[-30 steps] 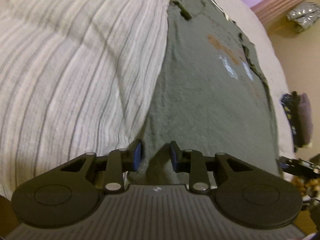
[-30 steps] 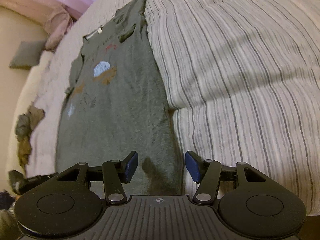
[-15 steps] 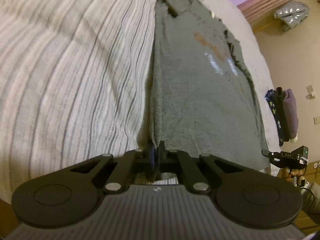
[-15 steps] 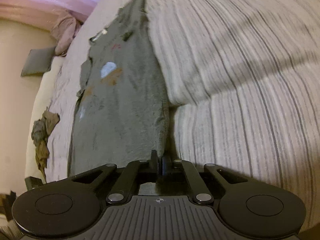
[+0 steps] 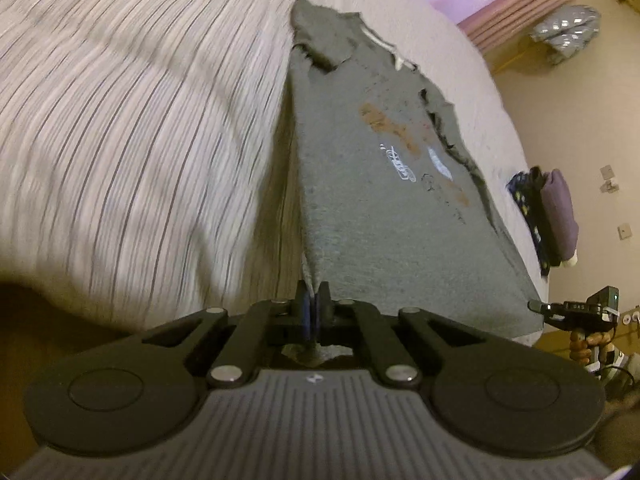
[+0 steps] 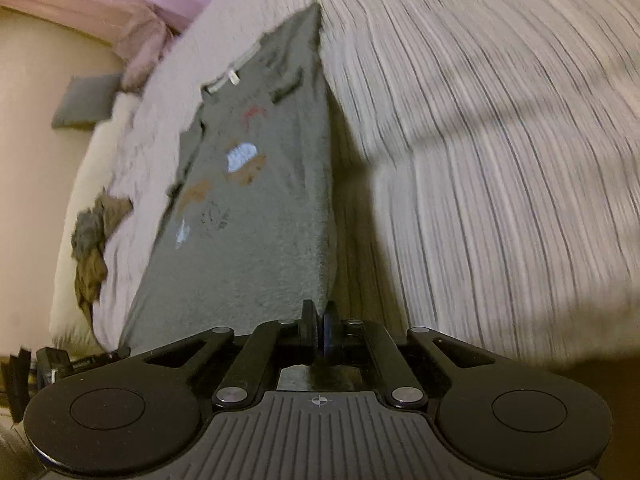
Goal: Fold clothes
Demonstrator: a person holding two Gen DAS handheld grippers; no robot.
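Note:
A grey T-shirt (image 5: 372,200) with orange and white print lies lengthwise on a striped bed cover (image 5: 120,140), sleeves folded in. My left gripper (image 5: 313,300) is shut on the shirt's near hem corner and holds it lifted off the bed. In the right wrist view the same T-shirt (image 6: 264,216) rises toward my right gripper (image 6: 319,320), which is shut on the other hem corner. The right gripper also shows at the right edge of the left wrist view (image 5: 576,312).
A stack of folded dark and purple clothes (image 5: 548,216) sits at the bed's right edge. A crumpled brown-grey garment (image 6: 94,240) lies at the bed's left edge, with a grey pillow (image 6: 86,100) beyond. Pink curtains (image 5: 520,4) hang behind the bed.
Both grippers were open over the hem, then closed on its corners. Now they have lifted the hem, and the shirt's near end hangs off the bed cover.

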